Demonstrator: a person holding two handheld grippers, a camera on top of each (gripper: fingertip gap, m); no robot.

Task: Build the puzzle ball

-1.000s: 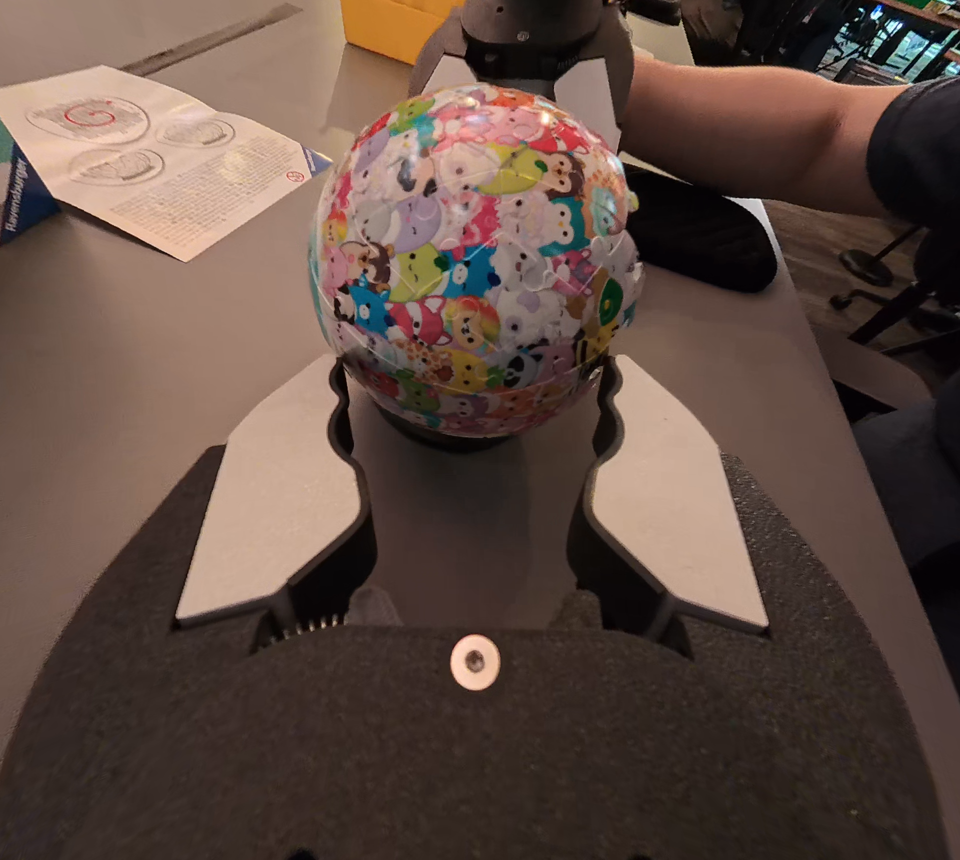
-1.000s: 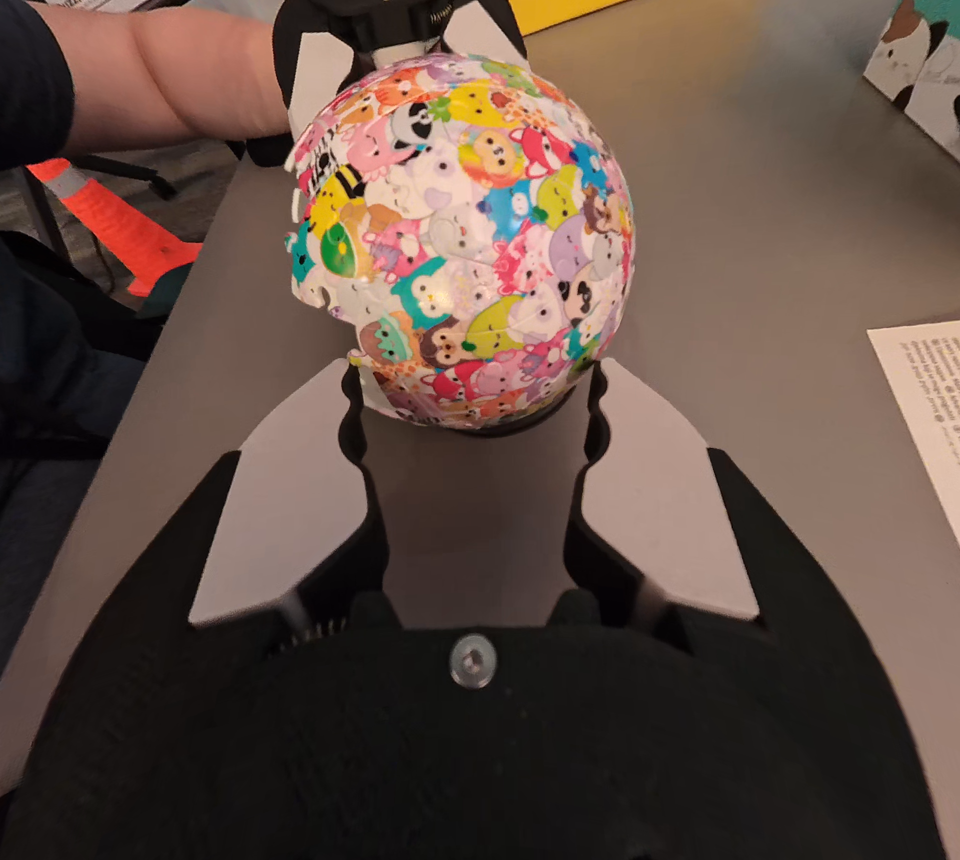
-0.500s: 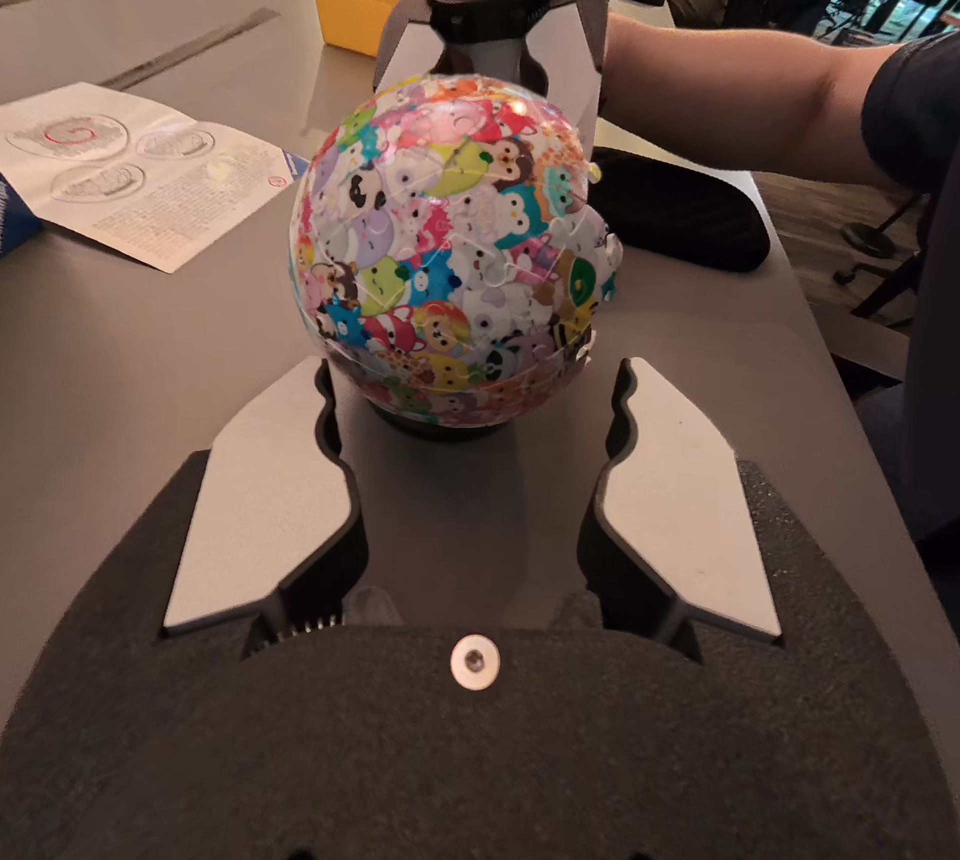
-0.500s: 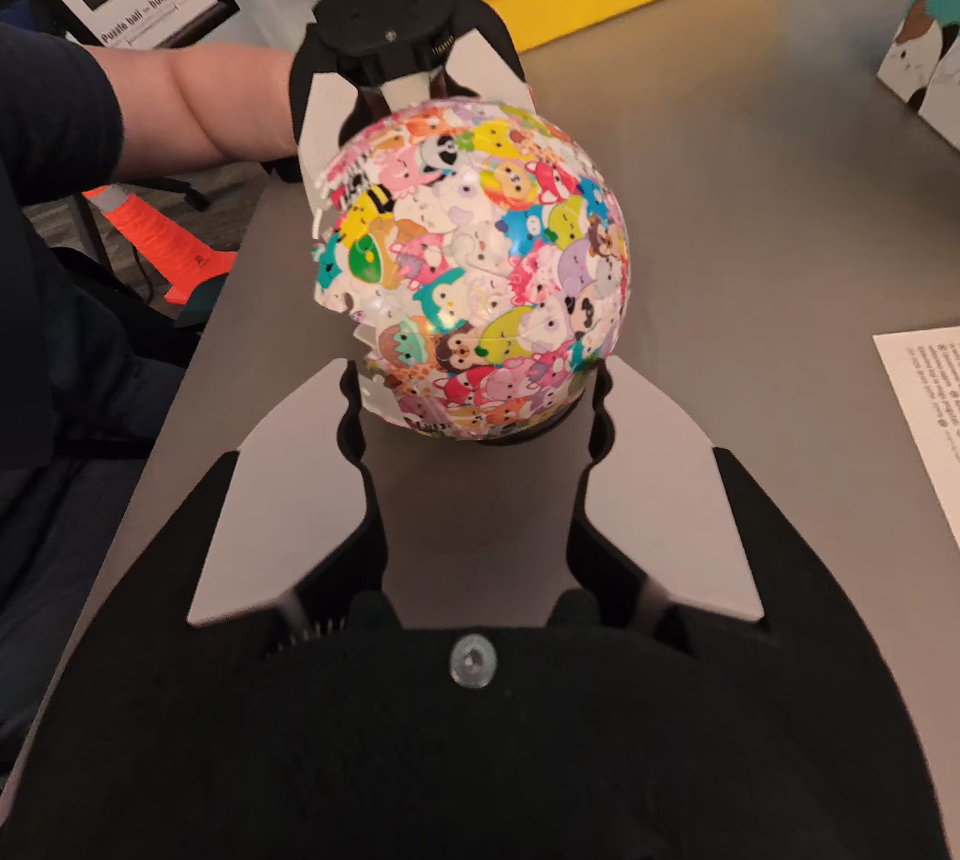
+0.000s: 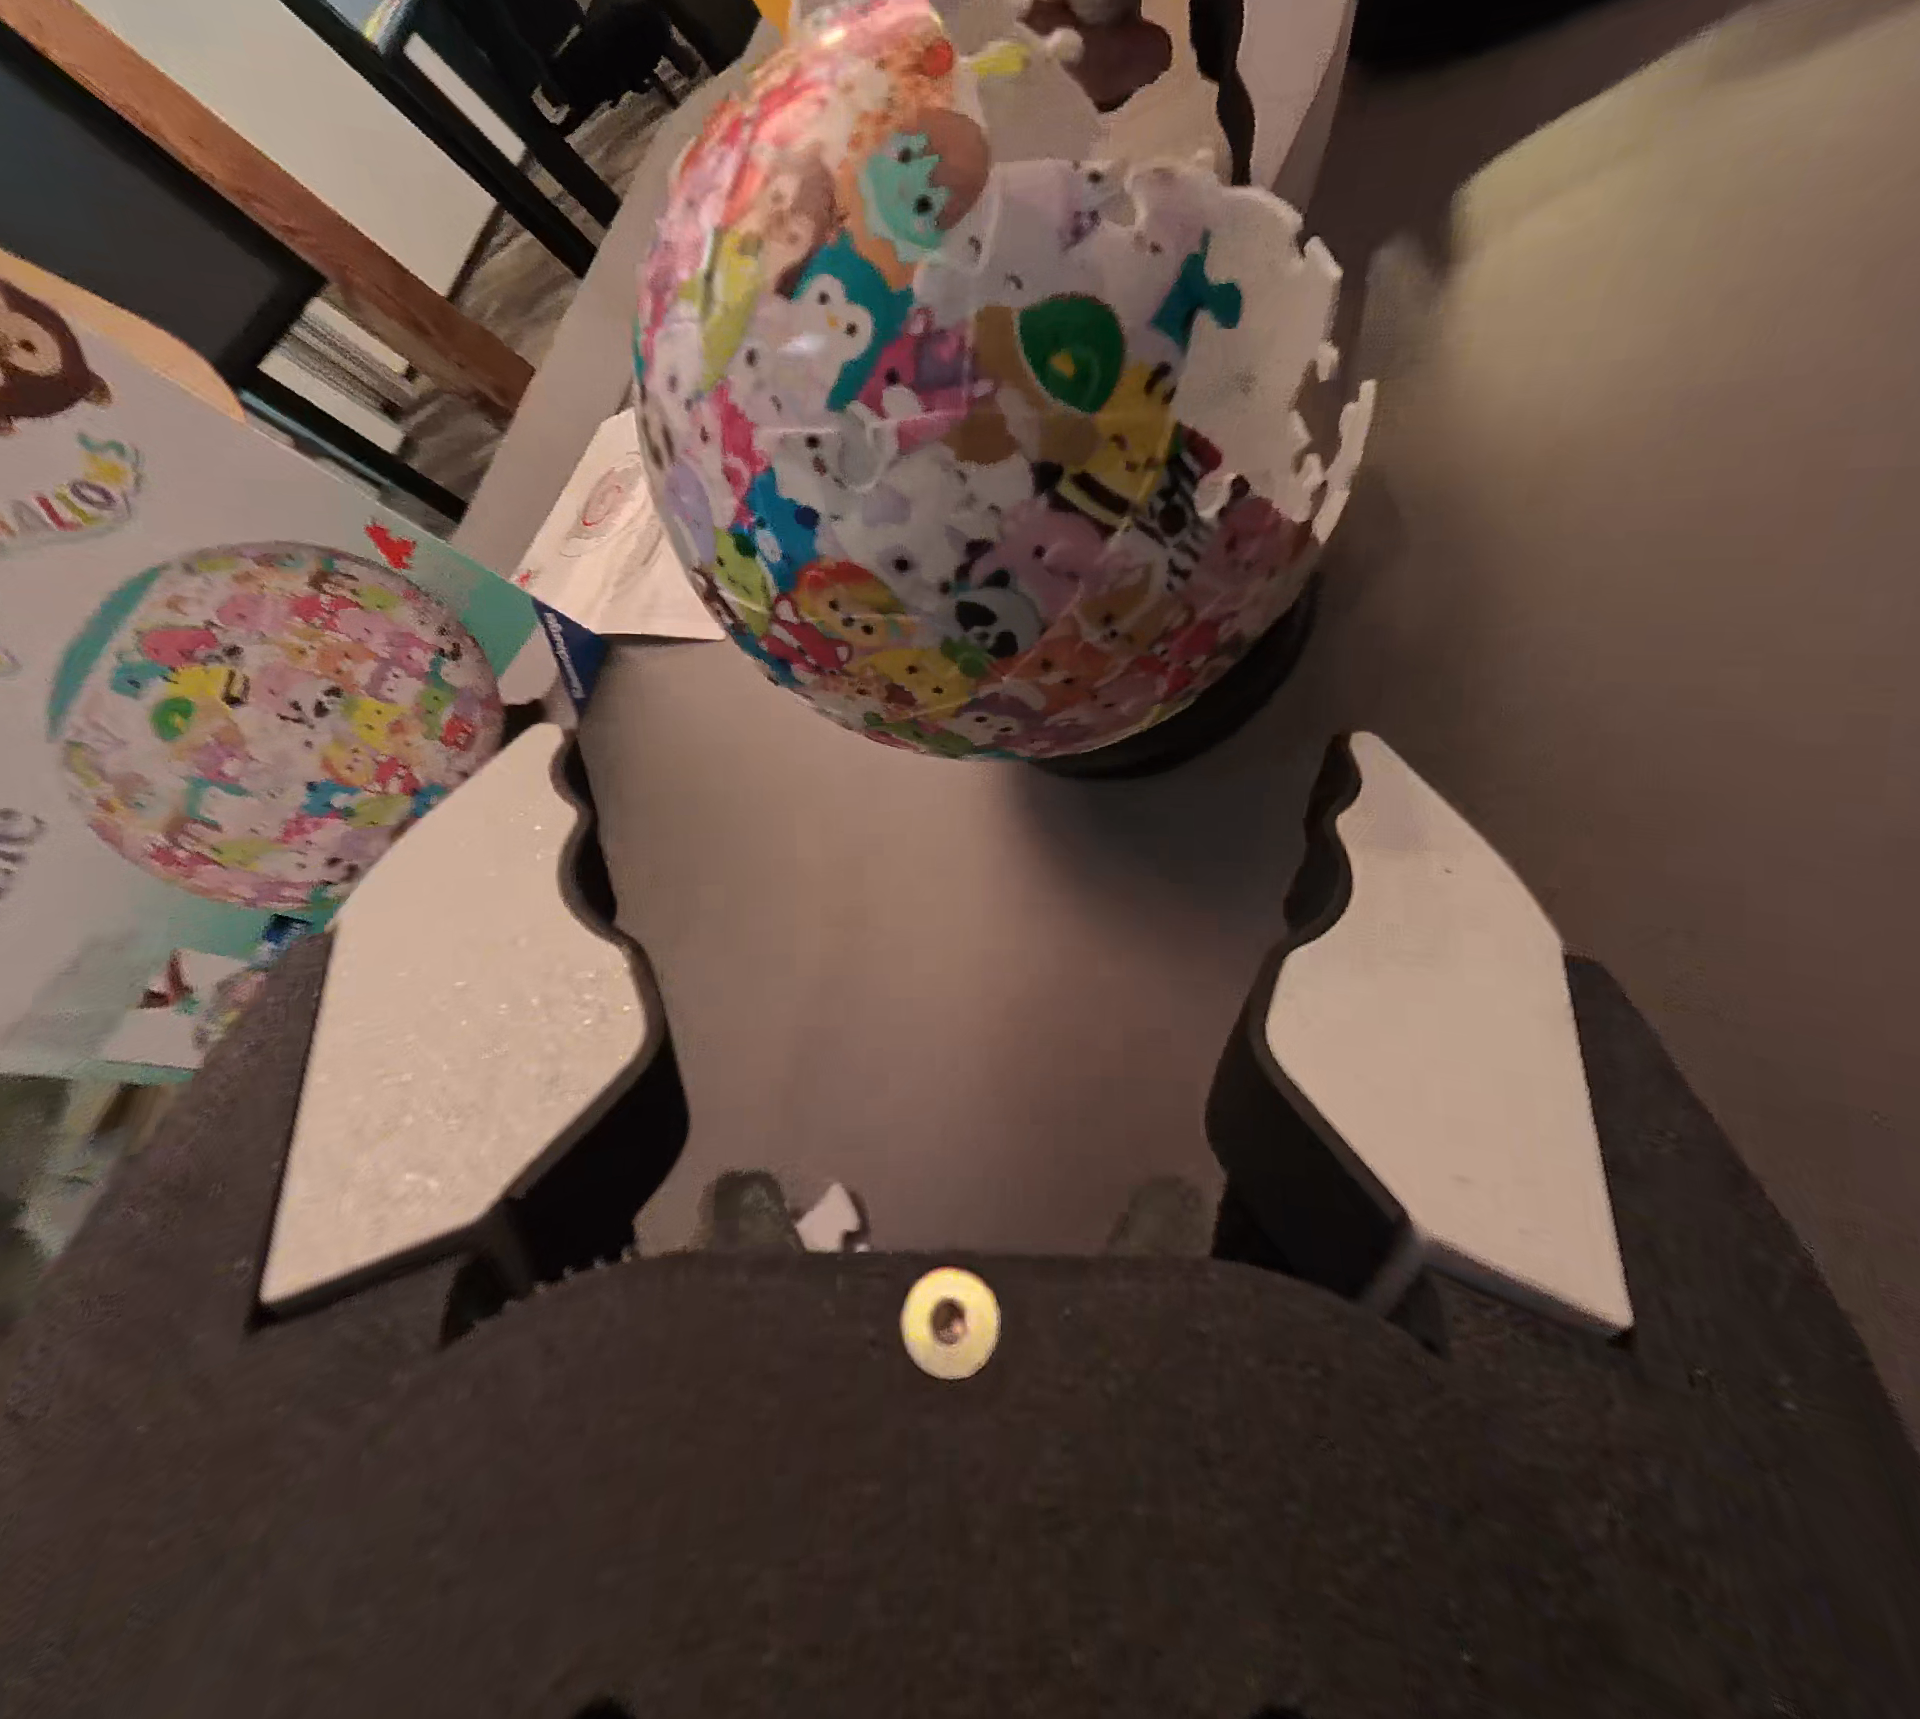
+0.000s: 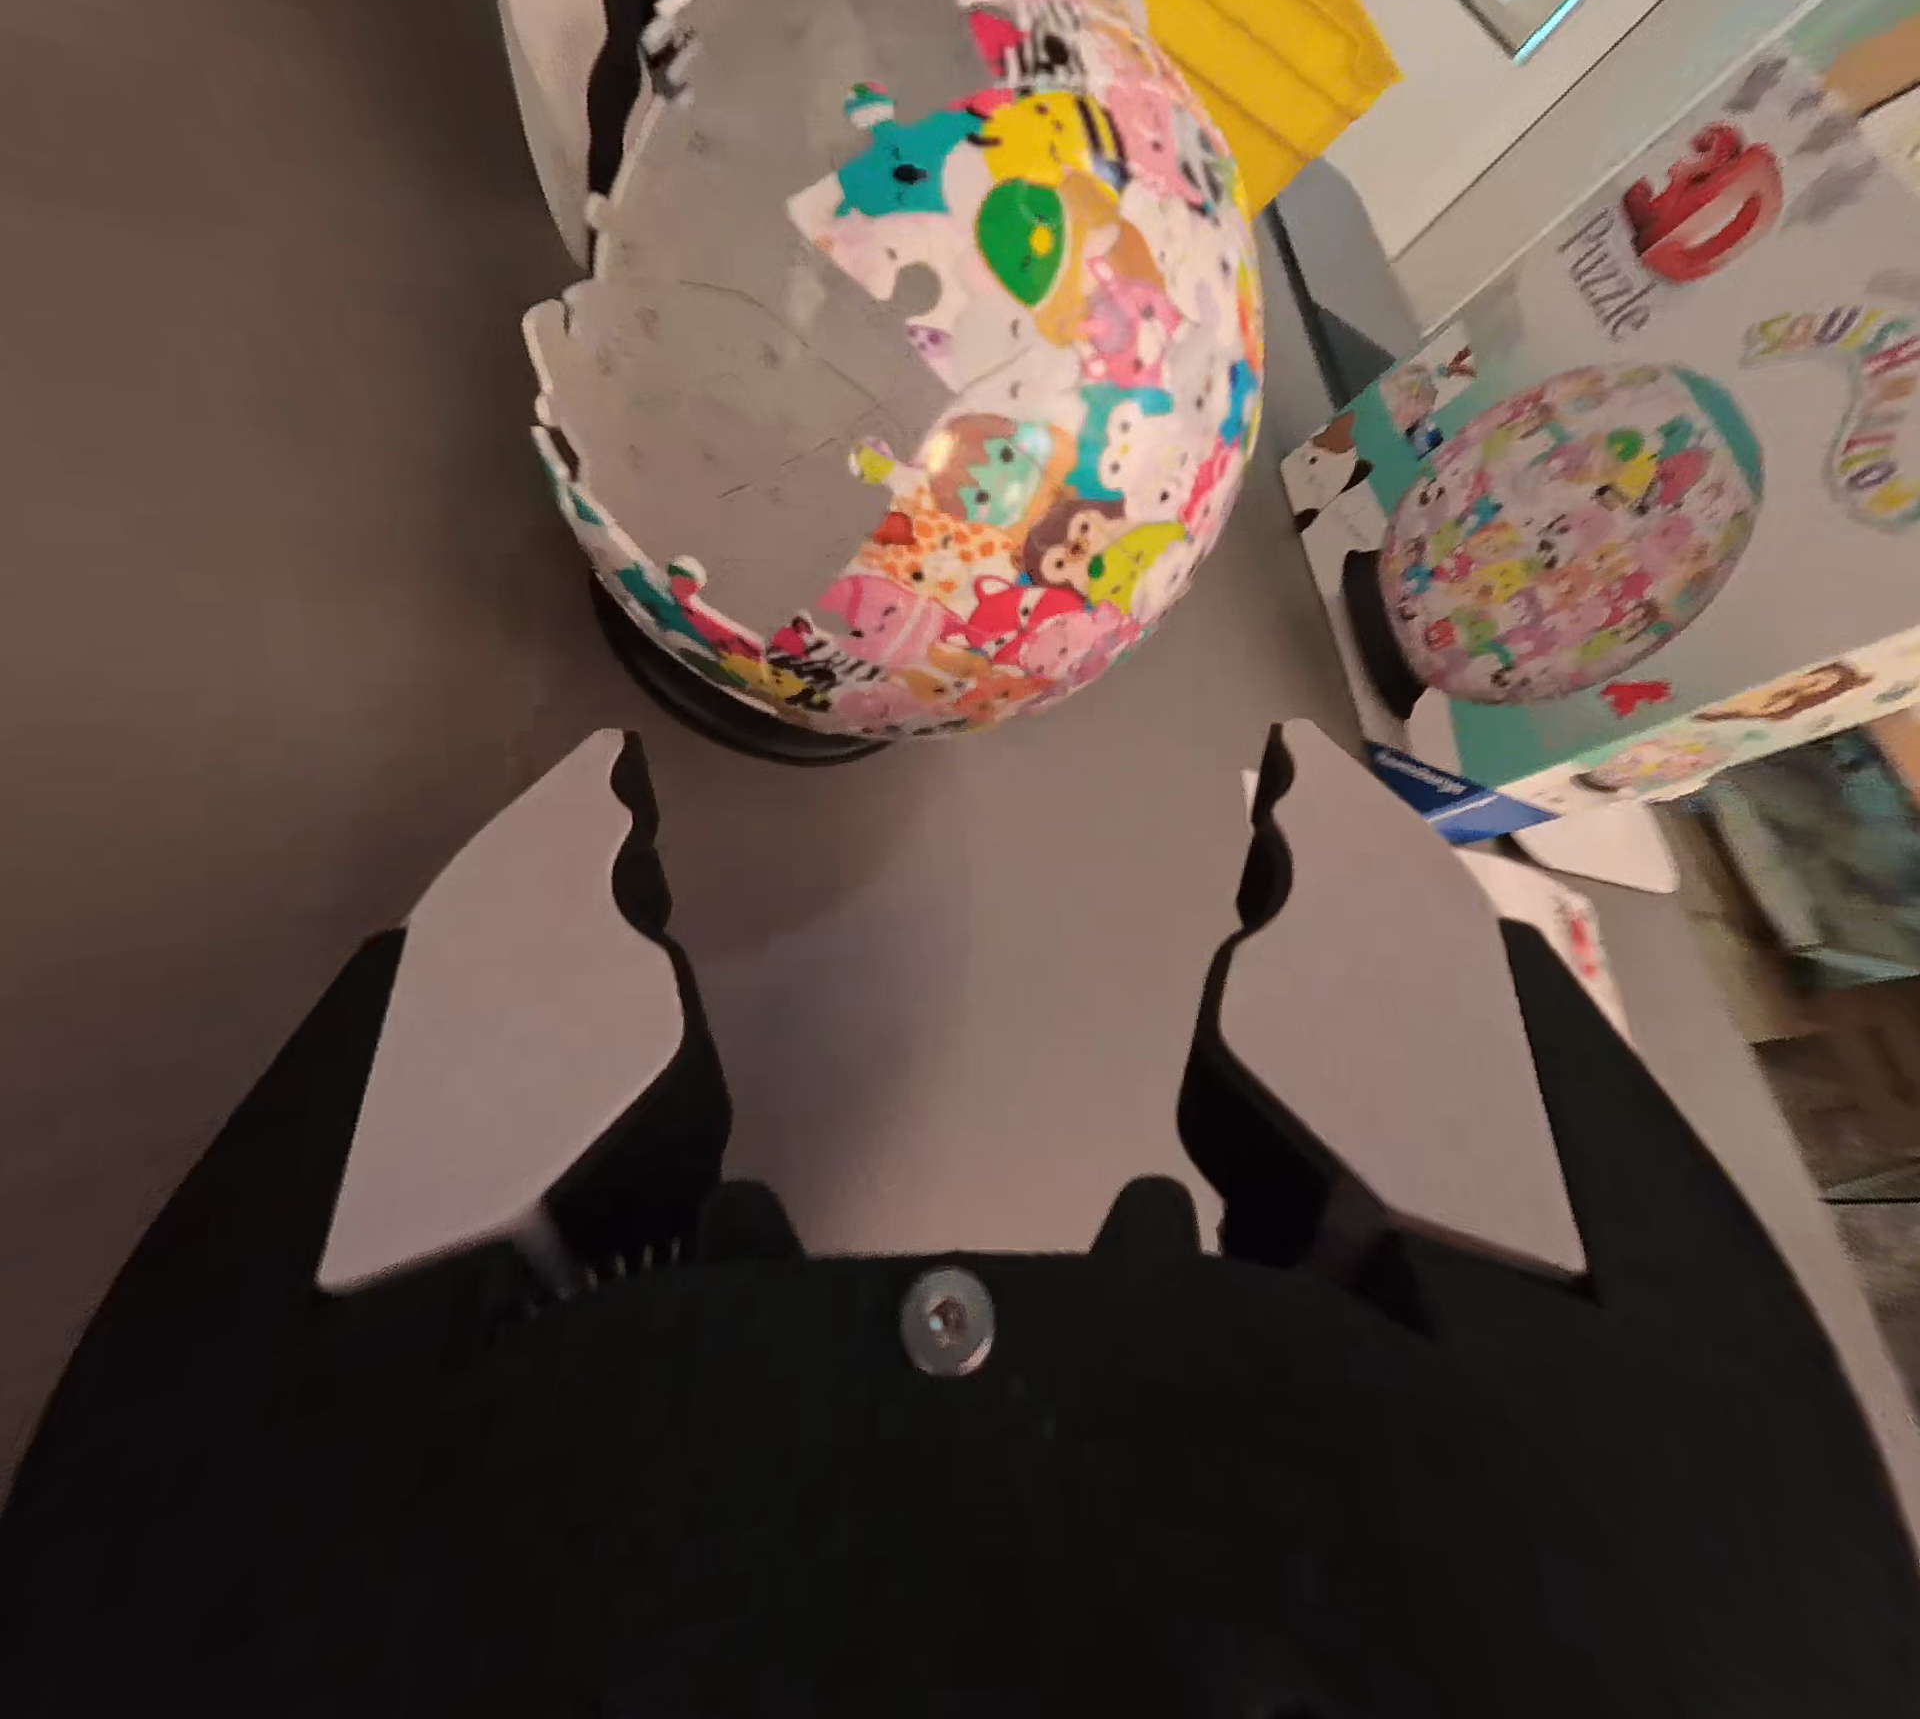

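Both grippers now stand back from the puzzle ball, which a second ago sat between their tips; the views have also swung round to its unfinished side. Ball: on a dark stand on the grey table, straight ahead of each gripper, with a jagged gap opening toward the right gripper. Left gripper: jaws spread, empty. Right gripper: likewise spread and empty, seemingly no farther off than the left. Puzzle box stands beside the ball; yellow bin behind.
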